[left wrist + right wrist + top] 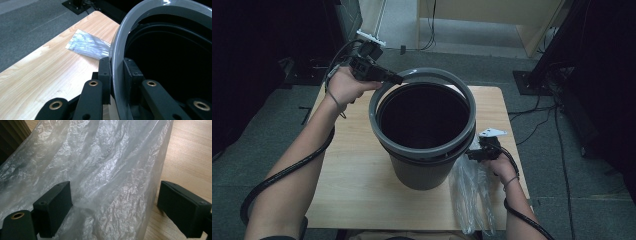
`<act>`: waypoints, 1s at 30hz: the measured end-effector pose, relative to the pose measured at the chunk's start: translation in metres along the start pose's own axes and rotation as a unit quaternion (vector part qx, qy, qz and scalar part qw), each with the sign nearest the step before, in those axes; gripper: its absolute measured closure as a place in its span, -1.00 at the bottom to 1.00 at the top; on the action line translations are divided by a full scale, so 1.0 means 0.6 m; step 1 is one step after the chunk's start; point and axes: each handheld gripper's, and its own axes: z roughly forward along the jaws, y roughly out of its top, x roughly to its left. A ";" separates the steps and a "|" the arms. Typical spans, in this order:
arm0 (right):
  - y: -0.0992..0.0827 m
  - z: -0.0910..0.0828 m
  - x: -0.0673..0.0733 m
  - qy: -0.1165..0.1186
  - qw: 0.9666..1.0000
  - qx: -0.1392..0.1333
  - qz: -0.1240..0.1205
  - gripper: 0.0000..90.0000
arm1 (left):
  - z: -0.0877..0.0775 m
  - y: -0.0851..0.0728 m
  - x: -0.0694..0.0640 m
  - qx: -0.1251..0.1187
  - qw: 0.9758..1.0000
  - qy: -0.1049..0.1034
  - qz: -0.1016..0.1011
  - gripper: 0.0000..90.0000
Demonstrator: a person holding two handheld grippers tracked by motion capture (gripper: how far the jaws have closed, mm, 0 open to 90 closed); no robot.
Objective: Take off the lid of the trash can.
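Left gripper (398, 79) level, clamping bin ring (422, 76)

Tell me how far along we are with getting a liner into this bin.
Done: the left gripper has clamped the grey ring and tilted it up off the bin. In hand: the right gripper is open around the clear plastic bag on the table. Left: grip the bag, line the bin, reseat the ring.

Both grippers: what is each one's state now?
Left gripper: shut on the grey plastic ring.
Right gripper: open, around the clear plastic bag.
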 end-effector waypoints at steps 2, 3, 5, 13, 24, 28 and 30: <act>0.000 0.000 0.000 0.000 1.000 0.000 0.000 -0.74 | -0.004 -0.001 0.001 0.000 1.000 0.002 0.001 0.73; 0.000 0.000 0.000 0.000 1.000 0.000 0.000 -0.73 | -0.007 -0.002 0.002 -0.001 1.000 0.002 0.001 0.73; 0.000 0.000 0.000 0.000 1.000 -0.001 0.001 -0.73 | -0.012 -0.004 0.004 -0.004 1.000 0.002 -0.002 0.73; 0.000 0.000 -0.003 0.006 1.000 -0.003 0.002 -0.73 | -0.038 -0.011 0.014 -0.007 1.000 0.014 -0.009 0.72; 0.000 0.000 -0.002 0.005 1.000 -0.003 -0.001 -0.73 | -0.062 -0.025 0.028 -0.008 0.999 0.029 -0.014 0.72; 0.000 0.000 -0.002 0.005 1.000 -0.002 -0.001 -0.73 | -0.071 -0.029 0.032 -0.010 0.999 0.033 -0.019 0.72; 0.000 0.000 -0.001 0.004 1.000 -0.003 -0.001 -0.73 | -0.076 -0.031 0.033 -0.010 0.999 0.033 -0.021 0.72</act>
